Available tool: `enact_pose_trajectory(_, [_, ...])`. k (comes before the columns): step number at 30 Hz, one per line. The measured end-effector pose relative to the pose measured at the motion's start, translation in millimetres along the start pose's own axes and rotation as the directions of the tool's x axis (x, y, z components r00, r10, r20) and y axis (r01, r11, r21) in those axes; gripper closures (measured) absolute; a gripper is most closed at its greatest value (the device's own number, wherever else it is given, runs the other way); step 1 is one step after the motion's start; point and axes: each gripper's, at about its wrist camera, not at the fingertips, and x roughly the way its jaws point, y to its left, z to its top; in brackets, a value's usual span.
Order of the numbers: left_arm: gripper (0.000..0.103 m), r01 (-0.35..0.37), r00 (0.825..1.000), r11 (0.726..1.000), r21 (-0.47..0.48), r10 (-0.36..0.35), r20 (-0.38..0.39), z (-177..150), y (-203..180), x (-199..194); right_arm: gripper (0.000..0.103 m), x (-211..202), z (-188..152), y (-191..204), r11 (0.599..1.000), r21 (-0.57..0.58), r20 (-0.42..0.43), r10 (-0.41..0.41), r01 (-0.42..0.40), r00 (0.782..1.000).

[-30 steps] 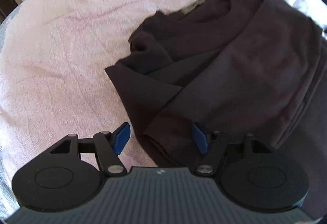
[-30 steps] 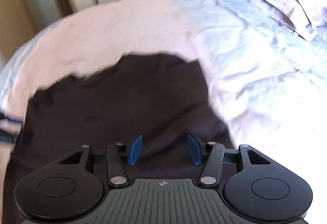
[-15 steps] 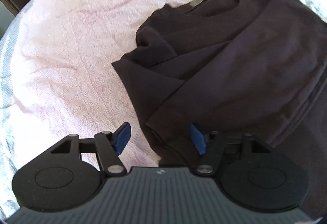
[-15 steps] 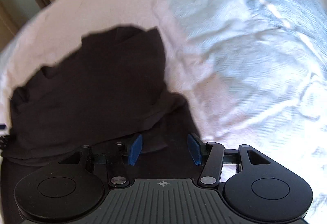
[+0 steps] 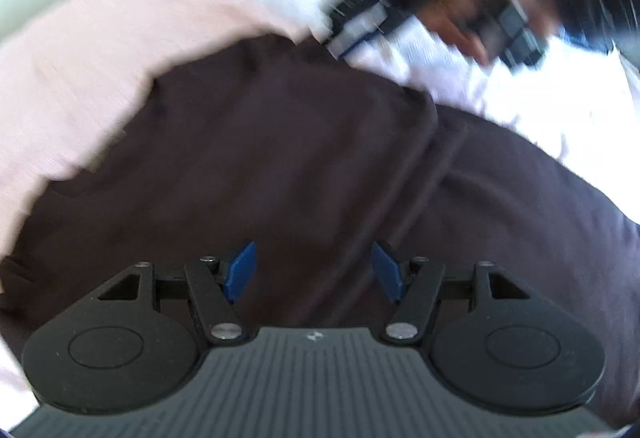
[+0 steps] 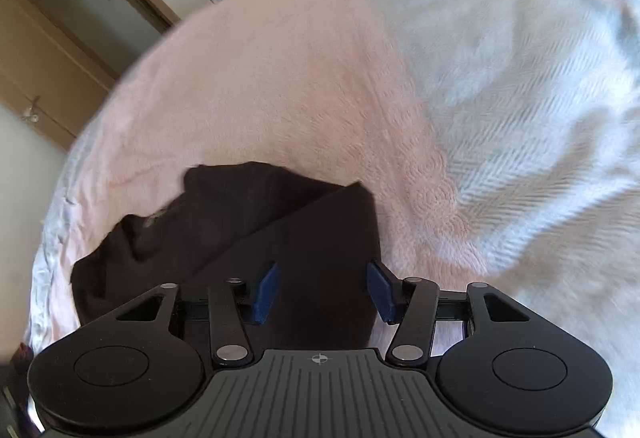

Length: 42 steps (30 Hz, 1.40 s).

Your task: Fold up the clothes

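A dark brown shirt (image 5: 280, 158) lies partly folded on the bed and fills most of the blurred left wrist view. My left gripper (image 5: 313, 260) hangs over its middle, blue pads apart, with only cloth below them. In the right wrist view the shirt (image 6: 240, 222) lies at lower left, one flap folded across its body. My right gripper (image 6: 323, 280) stands open over the shirt's right edge, gripping nothing. A person's hand (image 5: 456, 26) holding the other device shows blurred at the top right of the left wrist view.
A pink quilted bedspread (image 6: 300, 98) lies under the shirt and gives way to a pale bluish-white cover (image 6: 520, 78) on the right. A wooden door (image 6: 40, 58) and a white wardrobe stand beyond the bed's far left edge.
The left gripper has swung from the shirt's left sleeve edge to over its middle. The right gripper has shifted to the shirt's right edge and dipped lower. Both stay open.
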Motion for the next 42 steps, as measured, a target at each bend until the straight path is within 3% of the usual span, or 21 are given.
enact_pose_trajectory(1, [0.043, 0.001, 1.000, 1.000, -0.001, -0.001, -0.014, -3, -4, 4, 0.087, 9, 9, -1, 1.000, -0.009, -0.016, 0.002, -0.002, 1.000])
enact_pose_trajectory(2, [0.043, 0.002, 1.000, 1.000, -0.001, -0.002, -0.028, -5, -7, 8, 0.100, 18, 18, -1, 1.000, -0.020, -0.032, 0.003, -0.004, 0.999])
enact_pose_trajectory(6, [0.043, -0.001, 0.998, 1.000, -0.018, 0.000, -0.060, -12, -14, 14, 0.100, 25, 42, 9, 0.997, -0.077, 0.035, 0.002, 0.001, 0.999])
enact_pose_trajectory(7, [0.043, -0.005, 0.998, 1.000, -0.028, 0.003, -0.061, -13, -13, 11, 0.099, 25, 46, 10, 0.997, -0.074, 0.058, 0.003, 0.001, 0.998])
enact_pose_trajectory(8, [0.043, -0.009, 0.998, 0.999, -0.037, 0.006, -0.061, -13, -12, 8, 0.089, 18, 44, 9, 0.998, -0.055, 0.086, 0.009, -0.004, 0.996])
enact_pose_trajectory(9, [0.043, -0.012, 0.998, 0.999, -0.047, 0.009, -0.061, -14, -10, 5, 0.070, 8, 37, 9, 0.999, -0.048, 0.118, 0.000, 0.005, 0.993])
enact_pose_trajectory(11, [0.043, -0.027, 0.998, 0.998, -0.061, 0.023, -0.059, -15, -8, 1, 0.050, -17, 18, 10, 0.998, -0.059, 0.185, -0.023, 0.034, 0.983])
enact_pose_trajectory(12, [0.043, -0.037, 0.998, 0.997, -0.069, 0.033, -0.061, -18, -6, -1, 0.050, -30, 3, 9, 0.996, -0.077, 0.203, -0.018, 0.034, 0.979])
enact_pose_trajectory(14, [0.043, -0.055, 0.996, 0.994, -0.094, 0.048, -0.078, -24, -3, -3, 0.050, -46, -32, 7, 0.994, -0.103, 0.160, -0.023, 0.040, 0.987])
enact_pose_trajectory(17, [0.043, -0.086, 0.992, 0.991, -0.103, 0.076, -0.098, -28, 0, -11, 0.050, -57, -88, -2, 0.983, -0.148, 0.006, -0.107, 0.107, 0.994])
enact_pose_trajectory(23, [0.043, -0.139, 0.985, 0.987, -0.077, 0.130, -0.116, -58, -2, -33, 0.050, -119, -171, 0, 0.971, -0.144, 0.018, -0.188, 0.189, 0.982])
enact_pose_trajectory(27, [0.042, -0.160, 0.980, 0.985, -0.064, 0.150, -0.134, -98, -11, -54, 0.050, -144, -222, 20, 0.956, -0.150, -0.009, -0.255, 0.251, 0.967])
enact_pose_trajectory(33, [0.041, -0.168, 0.982, 0.984, -0.052, 0.163, -0.094, -160, -30, -97, 0.050, -173, -292, 60, 0.900, -0.209, -0.012, -0.393, 0.382, 0.920])
enact_pose_trajectory(37, [0.041, -0.191, 0.981, 0.981, 0.033, 0.192, -0.037, -187, -51, -117, 0.049, -188, -326, 96, 0.879, -0.296, 0.065, -0.371, 0.373, 0.926])
enact_pose_trajectory(42, [0.041, -0.272, 0.962, 0.959, 0.079, 0.272, 0.011, -210, -75, -120, 0.049, -175, -356, 114, 0.860, -0.416, 0.071, -0.291, 0.294, 0.954])
